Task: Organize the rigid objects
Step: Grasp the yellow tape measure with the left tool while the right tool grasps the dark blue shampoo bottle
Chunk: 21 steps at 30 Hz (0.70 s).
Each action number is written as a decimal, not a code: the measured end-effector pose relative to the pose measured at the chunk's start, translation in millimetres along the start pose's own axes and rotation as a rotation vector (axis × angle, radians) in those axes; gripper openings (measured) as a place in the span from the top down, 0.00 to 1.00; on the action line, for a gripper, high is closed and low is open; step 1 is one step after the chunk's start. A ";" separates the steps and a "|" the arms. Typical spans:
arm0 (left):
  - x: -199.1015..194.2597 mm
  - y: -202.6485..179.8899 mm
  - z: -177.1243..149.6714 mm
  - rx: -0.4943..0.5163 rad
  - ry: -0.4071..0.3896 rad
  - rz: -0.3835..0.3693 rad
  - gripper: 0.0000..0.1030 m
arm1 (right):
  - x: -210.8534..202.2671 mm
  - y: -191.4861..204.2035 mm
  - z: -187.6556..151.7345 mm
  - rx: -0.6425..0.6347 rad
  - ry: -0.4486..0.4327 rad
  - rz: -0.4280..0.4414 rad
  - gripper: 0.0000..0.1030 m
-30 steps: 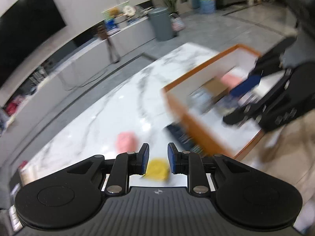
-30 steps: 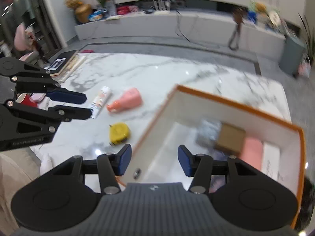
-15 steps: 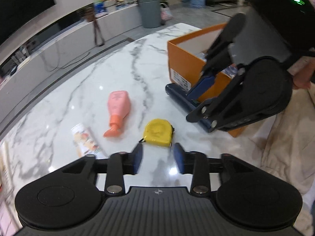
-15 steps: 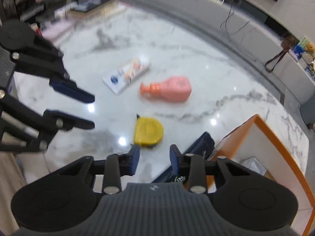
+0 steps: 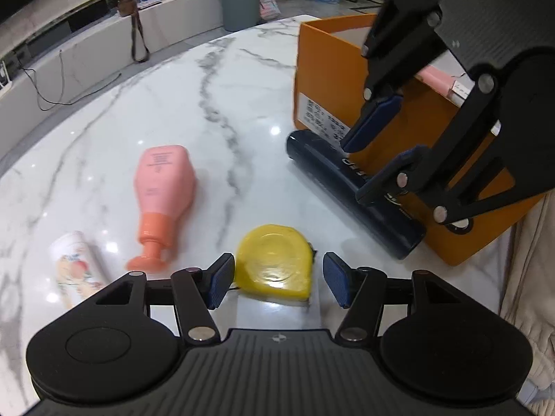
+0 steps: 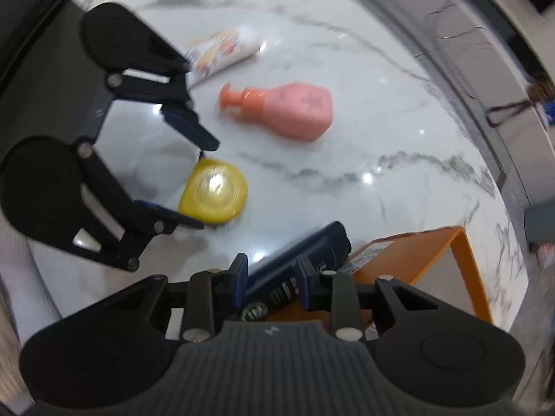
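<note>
The orange box point(image 5: 333, 79) stood on the marble surface point(image 5: 215, 86) at two o'clock. The left hand-held gripper point(image 5: 277, 277), jaws apart, straddled the yellow tape measure point(image 5: 274, 263); it should settle lower and centre before closing. The right hand-held gripper point(image 6: 272, 282) flanked the dark blue tube point(image 6: 305, 253), unclamped.

The counter point(image 5: 215, 79) is polished white marble with grey veins, mirroring the lights. Between the left hand-held gripper's point(image 5: 277, 282) blue pads, the yellow tape measure point(image 5: 274, 265) is glossy plastic. Beyond it, the pink bottle point(image 5: 163, 187) looks smooth and matt; the orange box point(image 5: 329, 69) is matt cardboard.
</note>
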<state>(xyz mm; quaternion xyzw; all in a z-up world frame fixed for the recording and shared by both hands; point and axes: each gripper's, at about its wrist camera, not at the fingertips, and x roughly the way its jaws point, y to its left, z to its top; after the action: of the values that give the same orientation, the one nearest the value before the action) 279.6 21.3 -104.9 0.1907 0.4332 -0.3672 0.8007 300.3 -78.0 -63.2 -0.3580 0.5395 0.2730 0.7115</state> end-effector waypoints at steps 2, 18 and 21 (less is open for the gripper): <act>2.9 -2.9 -1.8 0.008 -0.011 0.027 0.32 | 4.0 1.7 3.7 -0.091 0.059 -0.004 0.72; -19.6 9.5 -31.2 -0.275 0.071 0.088 0.41 | 51.1 18.9 11.1 -0.383 0.242 -0.040 0.73; -29.0 13.3 -39.6 -0.324 0.070 0.094 0.41 | 49.7 27.5 11.0 -0.380 0.181 -0.010 0.73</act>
<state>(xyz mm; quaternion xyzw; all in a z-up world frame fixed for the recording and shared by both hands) 257.4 66.9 -102.8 0.0920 0.5050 -0.2477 0.8217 298.7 -52.7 -115.2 -0.5115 0.5381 0.3331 0.5812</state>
